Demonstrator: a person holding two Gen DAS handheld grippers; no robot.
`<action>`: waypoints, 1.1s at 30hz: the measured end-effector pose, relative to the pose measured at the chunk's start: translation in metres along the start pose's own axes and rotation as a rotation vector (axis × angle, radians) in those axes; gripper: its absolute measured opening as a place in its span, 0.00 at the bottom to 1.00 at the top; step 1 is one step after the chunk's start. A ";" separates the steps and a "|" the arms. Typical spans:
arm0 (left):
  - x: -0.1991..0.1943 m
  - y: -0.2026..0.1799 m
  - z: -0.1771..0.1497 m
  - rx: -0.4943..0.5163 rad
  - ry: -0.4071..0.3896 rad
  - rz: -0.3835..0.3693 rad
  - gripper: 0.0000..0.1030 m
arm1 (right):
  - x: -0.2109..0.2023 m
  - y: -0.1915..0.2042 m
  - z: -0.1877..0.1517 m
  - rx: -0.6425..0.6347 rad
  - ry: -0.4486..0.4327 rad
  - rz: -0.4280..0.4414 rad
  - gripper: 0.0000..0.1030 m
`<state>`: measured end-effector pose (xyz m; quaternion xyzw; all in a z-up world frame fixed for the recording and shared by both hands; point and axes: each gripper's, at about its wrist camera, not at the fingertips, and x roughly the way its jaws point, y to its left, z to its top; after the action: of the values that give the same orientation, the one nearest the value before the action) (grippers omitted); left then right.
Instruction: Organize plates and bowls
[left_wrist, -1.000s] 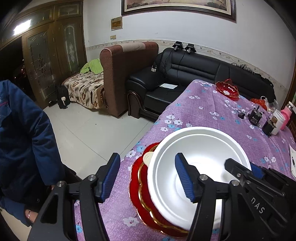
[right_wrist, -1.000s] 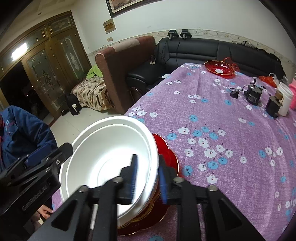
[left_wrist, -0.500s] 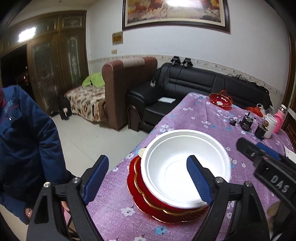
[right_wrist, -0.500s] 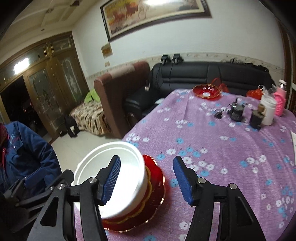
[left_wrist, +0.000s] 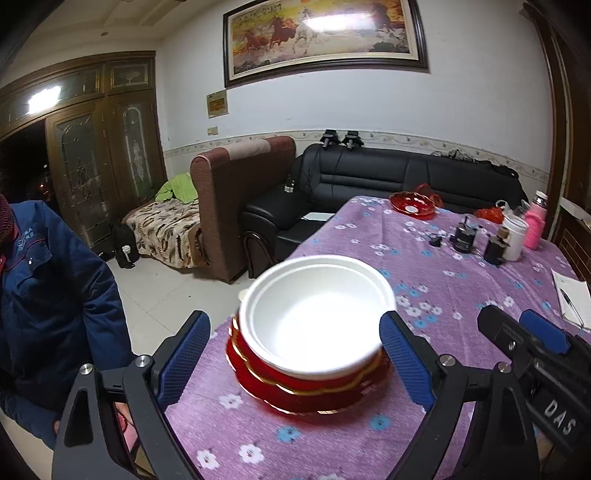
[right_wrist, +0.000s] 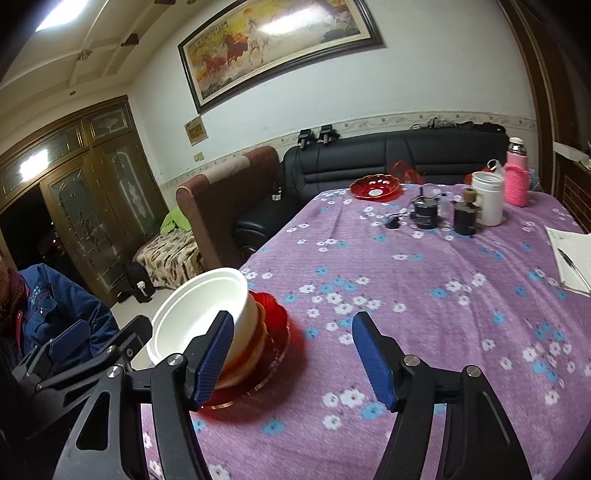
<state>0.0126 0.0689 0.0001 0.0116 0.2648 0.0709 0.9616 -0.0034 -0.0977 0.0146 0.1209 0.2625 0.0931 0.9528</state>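
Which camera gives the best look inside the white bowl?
The left wrist view: the white bowl sits centred there with its whole inside visible. In the right wrist view the same bowl is seen side-on, with the right gripper's near finger covering part of it.

A white bowl (left_wrist: 314, 314) tops red, gold-rimmed plates (left_wrist: 306, 387). The desk (right_wrist: 424, 295) wears purple cloth dotted with white and blue flowers. Both tongs (left_wrist: 295, 350) (right_wrist: 291, 354) are black with blue pads. At twelve o'clock: a red dish (right_wrist: 376, 187); at one, a pink bottle (right_wrist: 516, 181).
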 end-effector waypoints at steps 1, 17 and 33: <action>-0.001 -0.002 -0.001 0.006 0.001 -0.001 0.90 | -0.003 -0.002 -0.003 0.001 -0.001 -0.003 0.71; -0.026 -0.044 -0.021 0.074 0.002 -0.028 0.90 | -0.035 -0.052 -0.031 0.095 -0.011 -0.057 0.72; -0.017 -0.082 -0.040 0.151 0.053 0.014 0.90 | -0.042 -0.075 -0.045 0.026 -0.029 -0.202 0.72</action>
<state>-0.0115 -0.0157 -0.0302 0.0842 0.2948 0.0576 0.9501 -0.0537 -0.1711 -0.0236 0.1076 0.2606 -0.0087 0.9594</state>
